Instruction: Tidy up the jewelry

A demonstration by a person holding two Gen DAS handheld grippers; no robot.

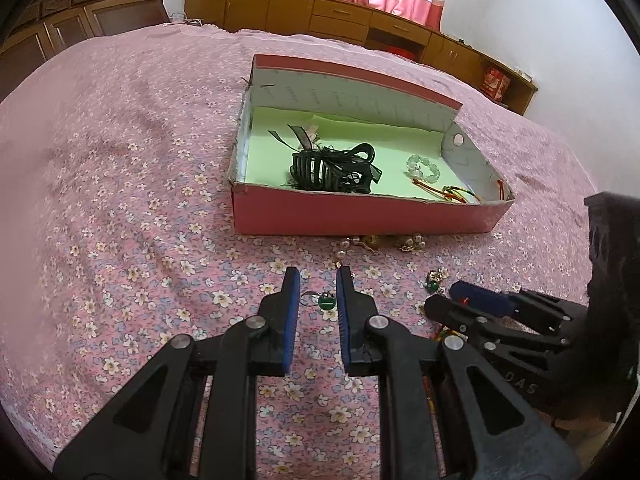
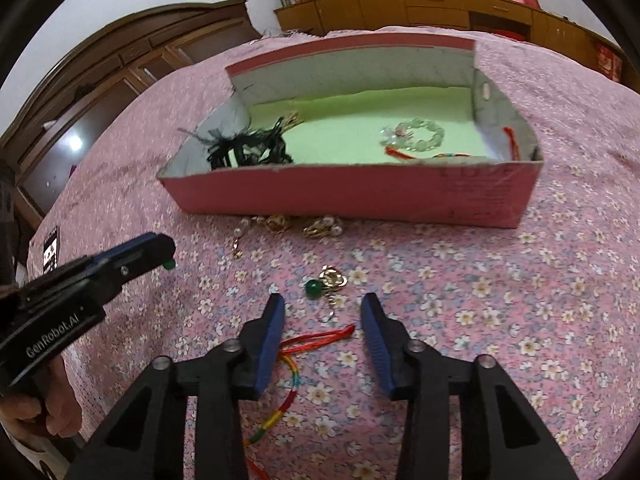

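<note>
Left wrist view: the left gripper stands narrow, its blue pads closed on a small green-bead earring. The earring's thin ring shows in the gap, and how firmly the pads bite is hard to make out. In the right wrist view the same bead hangs at that gripper's tip, clear of the floral bedspread, and part of a hand shows at the lower left edge of that view.

The right gripper stands moderately wide and holds nothing. A red and multicoloured cord lies on the bedspread between its fingers, its lower end cut off behind them. A second green bead with a gold charm lies just beyond the tips.

Further out, pearl and gold pieces lie against the near wall of the pink box, blurred. Inside are a black hair claw and a clear bead bracelet.
</note>
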